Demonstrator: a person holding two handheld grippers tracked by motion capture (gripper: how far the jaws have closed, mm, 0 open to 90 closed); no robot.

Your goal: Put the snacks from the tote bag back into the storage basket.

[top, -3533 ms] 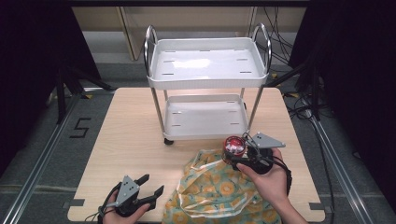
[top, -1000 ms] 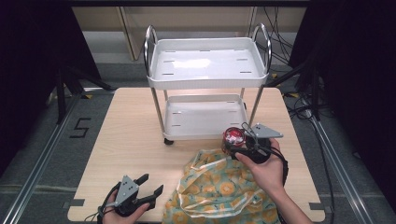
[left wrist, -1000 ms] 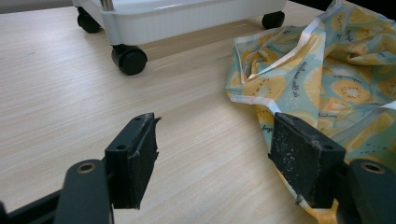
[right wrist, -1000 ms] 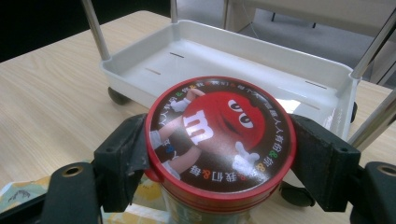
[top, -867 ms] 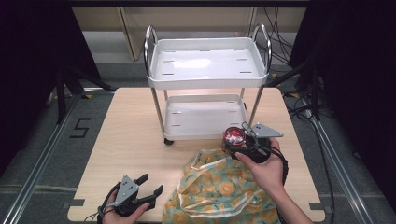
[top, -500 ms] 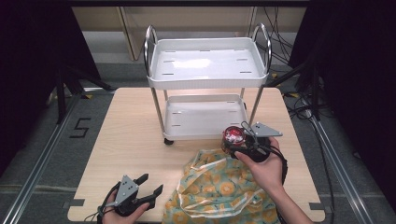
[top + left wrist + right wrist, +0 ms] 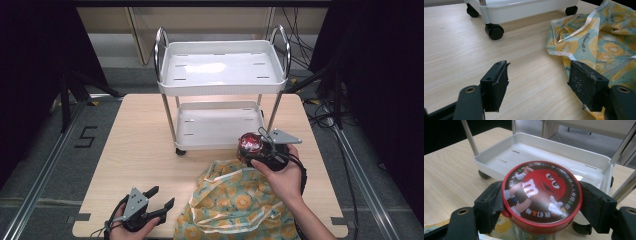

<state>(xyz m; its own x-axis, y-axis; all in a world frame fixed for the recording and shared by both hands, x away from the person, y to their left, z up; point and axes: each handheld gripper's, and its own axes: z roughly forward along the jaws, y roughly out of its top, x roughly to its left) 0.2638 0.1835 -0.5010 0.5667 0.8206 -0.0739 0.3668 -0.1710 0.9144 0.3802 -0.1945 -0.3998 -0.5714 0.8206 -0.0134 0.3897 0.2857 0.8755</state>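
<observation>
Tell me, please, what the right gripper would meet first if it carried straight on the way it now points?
Probably the cart's lower tray: the right gripper, shut on the red-lidded jar, faces it, with the near rim closest, though depth is hard to judge.

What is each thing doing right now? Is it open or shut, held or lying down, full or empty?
Red-lidded jar: lid on, upright, clamped in the right gripper.
Left gripper: open, holding nothing.
Patterned cloth bag: crumpled, lying on the table.
White cart: standing on the table, both shelves empty.
</observation>
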